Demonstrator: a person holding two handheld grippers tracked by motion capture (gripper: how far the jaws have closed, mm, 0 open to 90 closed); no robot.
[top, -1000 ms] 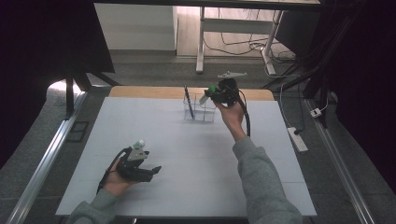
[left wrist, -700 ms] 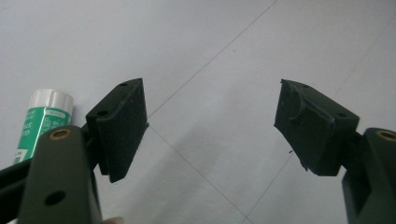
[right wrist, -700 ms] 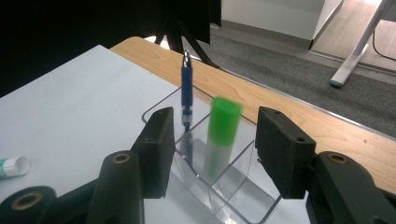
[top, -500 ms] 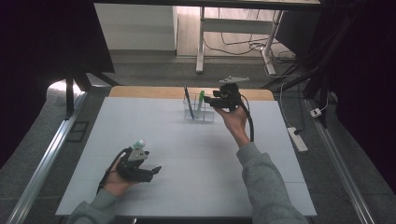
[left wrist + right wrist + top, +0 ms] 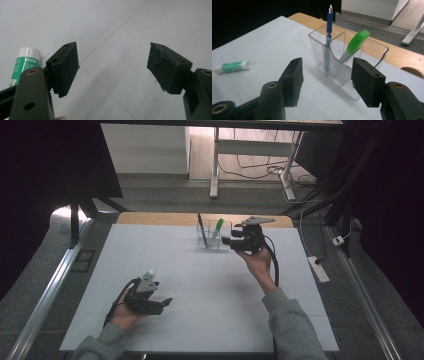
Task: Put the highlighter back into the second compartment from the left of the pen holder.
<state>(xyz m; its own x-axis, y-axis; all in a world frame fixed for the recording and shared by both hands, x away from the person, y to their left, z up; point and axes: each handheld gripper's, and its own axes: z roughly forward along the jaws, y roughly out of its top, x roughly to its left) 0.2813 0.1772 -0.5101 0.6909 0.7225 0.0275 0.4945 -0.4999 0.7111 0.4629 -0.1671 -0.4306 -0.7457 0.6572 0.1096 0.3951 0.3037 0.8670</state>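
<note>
A clear two-part pen holder (image 5: 214, 241) (image 5: 347, 72) stands at the far middle of the table. A blue pen (image 5: 200, 229) (image 5: 328, 30) and a green-capped marker (image 5: 217, 228) (image 5: 356, 41) lean in it. My right gripper (image 5: 226, 241) (image 5: 328, 72) hangs just right of the holder and faces it. It is open, its jaws have just been opening, and nothing lies between them. My left gripper (image 5: 167, 301) (image 5: 112, 65) rests low at the near left, open over bare table. A green-and-white glue stick (image 5: 150, 273) (image 5: 25, 62) (image 5: 233, 66) lies beside it.
The pale table sheet (image 5: 210, 290) covers most of the top, with a wooden strip (image 5: 150, 218) along the far edge. A metal rail (image 5: 45, 300) runs down the left side. A power strip (image 5: 318, 268) lies on the floor at the right.
The green marker, earlier at my right gripper's jaws, now stands in the holder. That gripper has opened and drawn back towards me. The left hand has not moved.
</note>
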